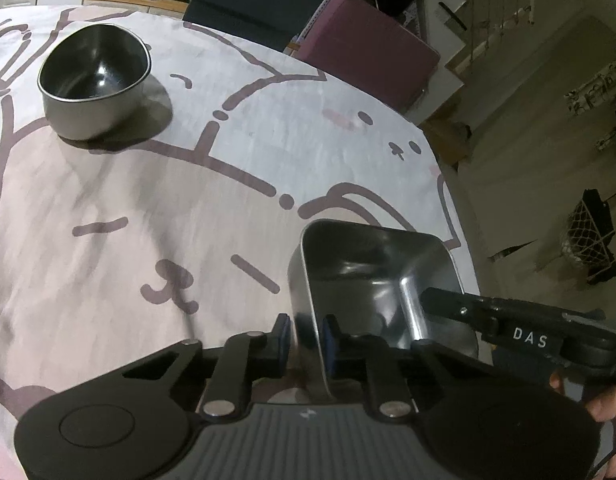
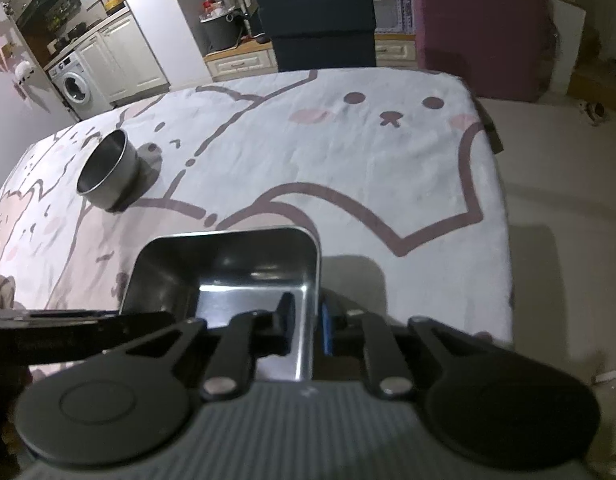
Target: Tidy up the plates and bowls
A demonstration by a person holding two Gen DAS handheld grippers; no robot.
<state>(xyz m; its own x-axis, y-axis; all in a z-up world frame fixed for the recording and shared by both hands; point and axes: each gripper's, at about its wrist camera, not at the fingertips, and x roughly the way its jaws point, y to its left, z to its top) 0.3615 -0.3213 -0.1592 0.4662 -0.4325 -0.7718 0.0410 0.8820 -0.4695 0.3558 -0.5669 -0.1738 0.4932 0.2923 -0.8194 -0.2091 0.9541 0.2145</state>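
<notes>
— Steel round bowl [image 1: 95, 80] sits alone far left on the tablecloth [image 1: 228, 152]; untouched, we judge.

— Square dish [image 1: 371, 276] near us: left gripper [image 1: 304, 340] and right gripper [image 2: 306, 328] each clamp a wall (nothing stacked yet).

**Right hand-held gripper clamps the square tin's wall**

Right hand-held gripper [image 2: 304, 328] pinches the right wall of the square metal tin [image 2: 228, 268]. At ten o'clock, well apart, a round steel bowl [image 2: 108, 172] sits on the cartoon-print tabletop [image 2: 387, 168]. At nine o'clock, the other gripper's finger [image 2: 80, 332] reaches the tin.
</notes>
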